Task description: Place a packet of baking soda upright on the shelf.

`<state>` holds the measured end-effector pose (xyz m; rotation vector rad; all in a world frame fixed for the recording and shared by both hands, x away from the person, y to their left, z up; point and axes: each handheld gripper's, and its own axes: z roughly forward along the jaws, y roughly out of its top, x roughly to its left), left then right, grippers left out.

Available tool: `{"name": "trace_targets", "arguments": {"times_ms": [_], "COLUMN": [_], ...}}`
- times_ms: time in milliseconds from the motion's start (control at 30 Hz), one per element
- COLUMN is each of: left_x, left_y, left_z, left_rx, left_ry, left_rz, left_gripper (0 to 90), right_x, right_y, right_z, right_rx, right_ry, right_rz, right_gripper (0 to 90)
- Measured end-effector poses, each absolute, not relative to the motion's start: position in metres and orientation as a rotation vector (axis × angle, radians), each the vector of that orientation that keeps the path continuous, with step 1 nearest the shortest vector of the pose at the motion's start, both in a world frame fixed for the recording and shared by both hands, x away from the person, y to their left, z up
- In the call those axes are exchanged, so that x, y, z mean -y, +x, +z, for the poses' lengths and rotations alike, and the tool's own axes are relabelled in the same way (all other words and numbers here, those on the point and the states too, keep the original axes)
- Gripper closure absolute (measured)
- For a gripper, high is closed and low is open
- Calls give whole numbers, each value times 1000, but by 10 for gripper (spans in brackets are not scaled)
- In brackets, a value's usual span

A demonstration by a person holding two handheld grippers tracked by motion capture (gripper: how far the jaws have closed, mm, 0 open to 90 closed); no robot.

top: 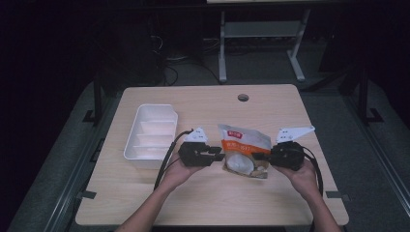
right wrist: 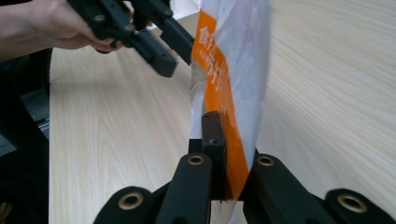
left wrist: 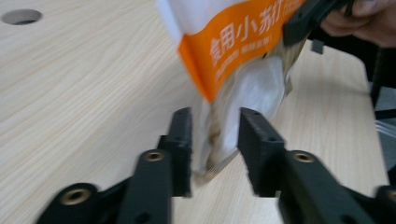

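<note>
High view: pouch [top: 244, 150] sits mid-desk [top: 212, 203], nearer the front, held between both claws; bare desk in front, white divided tray [top: 150, 135] well apart to its left. Right claw [right wrist: 229, 154] clamped on the pouch's orange-band edge. Left claw [left wrist: 215, 140] jaws apart, straddling the pouch's lower corner; contact hard to judge, blurred. Pouch top cut off in left gripper view.

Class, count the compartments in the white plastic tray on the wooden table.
3 show in the white plastic tray: far, middle, near, stacked front to back. Glare may hide another divider.
</note>
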<state>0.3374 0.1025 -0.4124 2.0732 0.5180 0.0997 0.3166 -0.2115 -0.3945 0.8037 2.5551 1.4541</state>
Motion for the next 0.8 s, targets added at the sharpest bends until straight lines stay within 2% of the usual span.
{"name": "trace_targets", "arguments": {"times_ms": [400,633,800], "left_x": [-113,-126,-134], "left_y": [300,286,278], "left_z": [-423,-432,-434], "left_rx": [-467,-463,-454], "left_ry": [2120,2121,2130], "left_rz": [140,118,119], "left_gripper": [444,353,320], "right_x": [212,189,175], "right_y": [319,330,335], "right_z": [-378,-362,-354], "right_rx": [-2511,-2539,-2542], "right_ry": [832,799,780], "right_rz": [1382,1380,1394], "right_gripper": [900,900,900]}}
